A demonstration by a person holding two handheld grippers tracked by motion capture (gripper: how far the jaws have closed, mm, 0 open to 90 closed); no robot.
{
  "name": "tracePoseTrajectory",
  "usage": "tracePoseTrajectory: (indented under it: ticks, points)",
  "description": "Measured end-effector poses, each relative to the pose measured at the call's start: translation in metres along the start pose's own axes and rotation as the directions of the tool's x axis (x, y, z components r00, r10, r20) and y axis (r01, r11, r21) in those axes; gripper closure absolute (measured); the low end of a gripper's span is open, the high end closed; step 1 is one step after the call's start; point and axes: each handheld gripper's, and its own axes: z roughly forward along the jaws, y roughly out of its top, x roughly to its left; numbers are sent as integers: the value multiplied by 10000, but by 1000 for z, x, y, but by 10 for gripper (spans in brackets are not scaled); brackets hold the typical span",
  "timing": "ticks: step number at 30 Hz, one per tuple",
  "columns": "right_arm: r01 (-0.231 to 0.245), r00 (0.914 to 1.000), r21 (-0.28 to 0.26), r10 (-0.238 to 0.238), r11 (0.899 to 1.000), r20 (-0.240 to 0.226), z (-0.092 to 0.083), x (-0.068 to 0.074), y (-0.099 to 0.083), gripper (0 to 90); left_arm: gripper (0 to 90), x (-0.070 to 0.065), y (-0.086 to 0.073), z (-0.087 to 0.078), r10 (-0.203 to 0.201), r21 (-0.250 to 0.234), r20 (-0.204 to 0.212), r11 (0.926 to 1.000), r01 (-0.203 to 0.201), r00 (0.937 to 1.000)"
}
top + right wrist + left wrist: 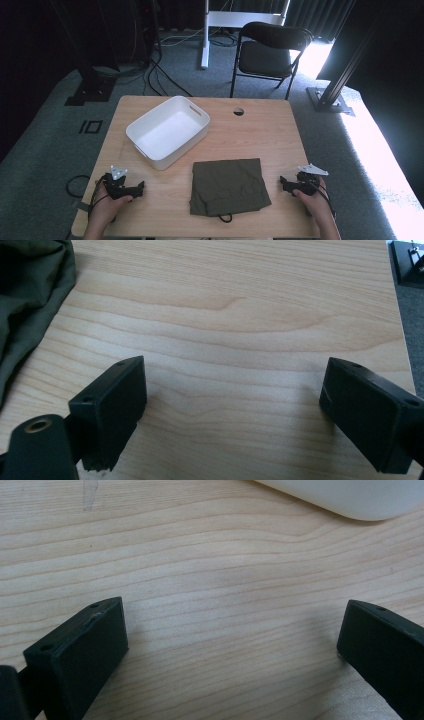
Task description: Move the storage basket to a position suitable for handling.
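Note:
A folded olive-green garment (229, 185) lies flat near the front middle of the wooden table (260, 130), a dark cord poking out at its near edge. A white plastic bin (167, 131) stands behind it to the left, with nothing inside. My left gripper (140, 188) rests on the table at the front left, open, with bare wood between its jaws (232, 630). My right gripper (283, 181) rests at the front right, open too, over bare wood (235, 390). The garment's edge (30, 295) fills the upper left corner of the right gripper view. The bin's rounded wall (350, 497) crosses the top right of the left gripper view.
A round cable hole (238, 111) is cut near the table's far edge. A black folding chair (267, 52) stands behind the table on grey carpet. Cables (160, 75) run over the floor at the back left, beside dark stands.

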Motion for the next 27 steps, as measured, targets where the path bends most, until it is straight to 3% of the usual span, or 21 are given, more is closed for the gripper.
tracePoseTrajectory:
  ticks: [5,14,27]
  points:
    - [310,9990,4,-310,9995,-317,2,-4,2,113,10,-1,0,0,142,12,96,9999,-142,9999]
    - [301,9984,-43,-303,9995,-468,12,-2,13,118,10,-2,1,0,241,108,198,9996,-243,9995]
    - [644,9941,-472,-682,9968,-843,36,13,60,133,10,-9,10,3,247,78,187,9997,-248,9995]
